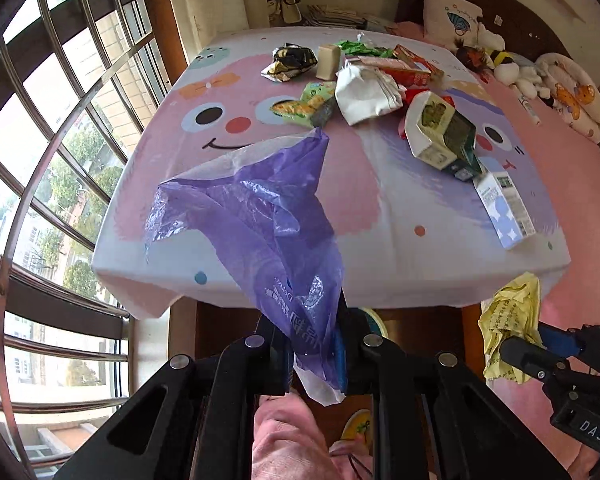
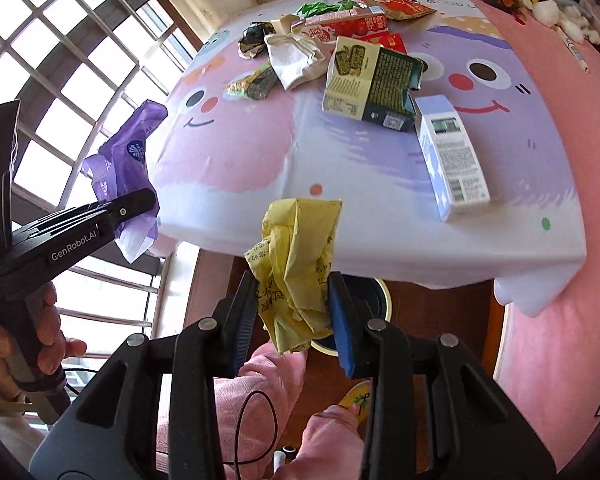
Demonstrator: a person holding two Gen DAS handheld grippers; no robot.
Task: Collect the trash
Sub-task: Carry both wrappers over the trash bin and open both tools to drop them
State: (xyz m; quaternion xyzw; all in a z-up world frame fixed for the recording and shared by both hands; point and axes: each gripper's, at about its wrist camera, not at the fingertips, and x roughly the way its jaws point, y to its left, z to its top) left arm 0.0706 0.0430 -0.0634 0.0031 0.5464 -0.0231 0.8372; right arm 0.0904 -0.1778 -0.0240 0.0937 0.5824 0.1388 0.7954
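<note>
"GenRobot.AI" stands in white on the black side of the left tongs. "DAS" is printed on a black block of the right tongs. "GOOD" can be read on the tablecloth near the counter's far edge. Print on the yellow bag, purple bag and cartons is too small to read.

A cluster of wrappers and cartons is located at the far middle of the worktop. One carton is positioned nearer, at the right. A window is situated left of the worktop, a bed right.
</note>
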